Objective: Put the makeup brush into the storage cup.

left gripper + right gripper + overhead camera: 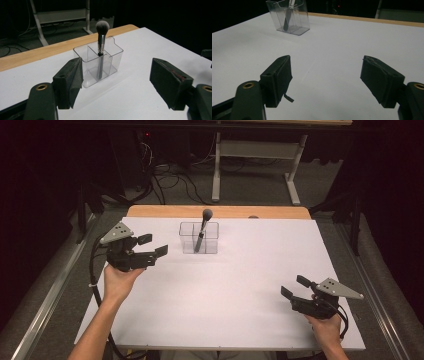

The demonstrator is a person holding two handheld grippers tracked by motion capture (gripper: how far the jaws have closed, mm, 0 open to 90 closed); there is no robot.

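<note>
A clear plastic organizer stands on the white table toward its far edge, and it serves here as the landmark. A makeup brush stands in it, handle down and bristle head up, leaning a little so that the head rises above the rim.

In the high view the left gripper is held just to the near-left of the organizer, its jaws wide apart and empty, pointing toward the organizer's left side without touching it. The right gripper is well apart from the organizer, to its near-right beside the table's near-right corner, jaws also spread and holding nothing.

The left gripper view adds what the high view cannot resolve: the organizer has inner partition walls, and the brush sits in a middle compartment, with a silver ferrule below its grey bristles. The organizer appears between the two black pads, nearer the left one.

The right gripper view shows the organizer far off at the upper left, with only the dark handle of the brush in frame; the bristle head is cut off by the top edge. A loose strip hangs from the left pad there.
</note>
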